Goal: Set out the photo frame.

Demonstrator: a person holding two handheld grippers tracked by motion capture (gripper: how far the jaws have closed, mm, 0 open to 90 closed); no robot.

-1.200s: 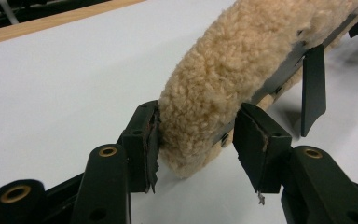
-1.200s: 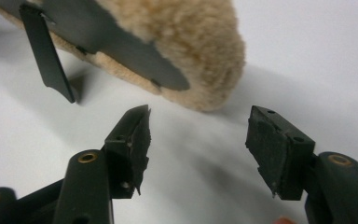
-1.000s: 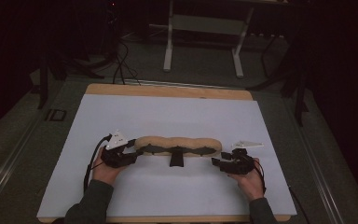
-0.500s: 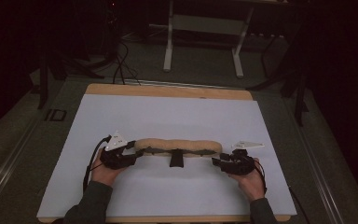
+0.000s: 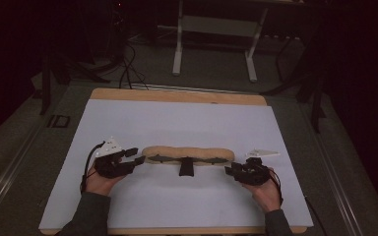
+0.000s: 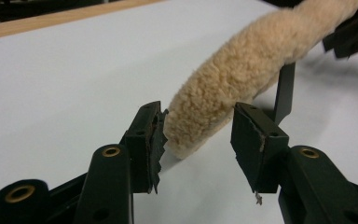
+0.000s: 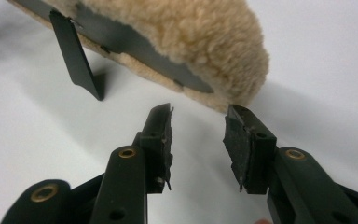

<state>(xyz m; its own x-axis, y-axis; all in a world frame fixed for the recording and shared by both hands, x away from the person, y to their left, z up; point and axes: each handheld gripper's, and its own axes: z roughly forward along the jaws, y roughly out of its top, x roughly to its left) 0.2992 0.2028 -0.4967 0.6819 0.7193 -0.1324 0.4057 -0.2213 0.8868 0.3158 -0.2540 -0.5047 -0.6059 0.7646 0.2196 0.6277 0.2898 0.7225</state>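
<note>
While 2 hand-held grippers flank it, 1 fleece pad point(image 5: 188, 154) lies flat.

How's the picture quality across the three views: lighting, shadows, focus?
High view: dim, the room behind nearly black, only the white mat lit. Left gripper view: bright; fleece pad sharp, jaw bases soft. Right gripper view: strap casts a soft shadow.

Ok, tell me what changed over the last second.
The right gripper has just been closing its jaws at the fleecy pad's end; nothing is between them yet. The left gripper narrowed slightly around the other end, gripping nothing. The pad and white sheet stayed put.
</note>
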